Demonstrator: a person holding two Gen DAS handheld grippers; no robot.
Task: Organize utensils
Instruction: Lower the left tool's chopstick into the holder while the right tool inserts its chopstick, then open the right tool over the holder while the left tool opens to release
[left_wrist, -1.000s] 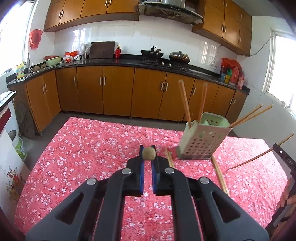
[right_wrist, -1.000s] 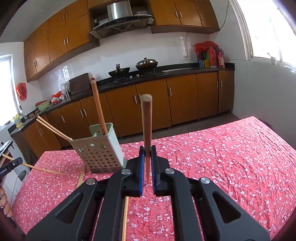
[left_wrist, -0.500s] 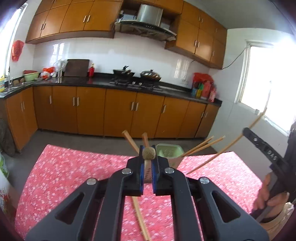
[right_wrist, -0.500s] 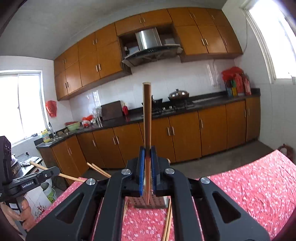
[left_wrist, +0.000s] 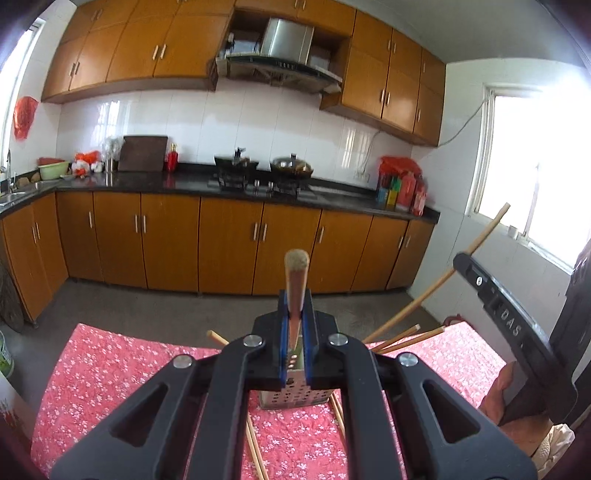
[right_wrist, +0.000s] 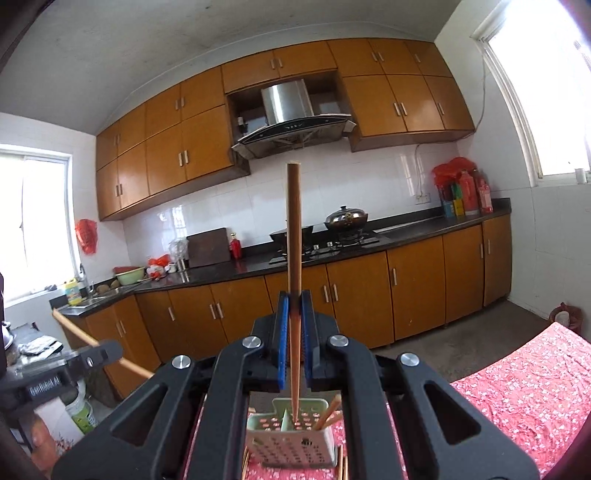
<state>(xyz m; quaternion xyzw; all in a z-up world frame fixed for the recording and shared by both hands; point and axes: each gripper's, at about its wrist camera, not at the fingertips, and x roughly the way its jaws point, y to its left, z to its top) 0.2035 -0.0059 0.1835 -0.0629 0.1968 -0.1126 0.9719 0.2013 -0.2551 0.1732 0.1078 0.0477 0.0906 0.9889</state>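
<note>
A red floral tablecloth (left_wrist: 110, 373) covered the table at six o'clock. Across the room, brown cabinets (left_wrist: 229, 247) ran under a dark countertop (left_wrist: 192, 184), with a wok (left_wrist: 234, 162) and a lidded pot (left_wrist: 291, 166) on the stove near twelve o'clock. A steel range hood (right_wrist: 291, 110) hung above them. A green bowl (left_wrist: 53, 170) sat at nine o'clock beside a dark cutting board (left_wrist: 144, 153). Red bottles (right_wrist: 469, 192) stood at three o'clock under a bright window (left_wrist: 535, 166).

The left gripper (left_wrist: 294, 334) hides most of the perforated holder (left_wrist: 295, 395); loose chopsticks (left_wrist: 255, 448) on the counter (left_wrist: 110, 369) run off the bottom edge, and the holder's contents cannot be told there
</note>
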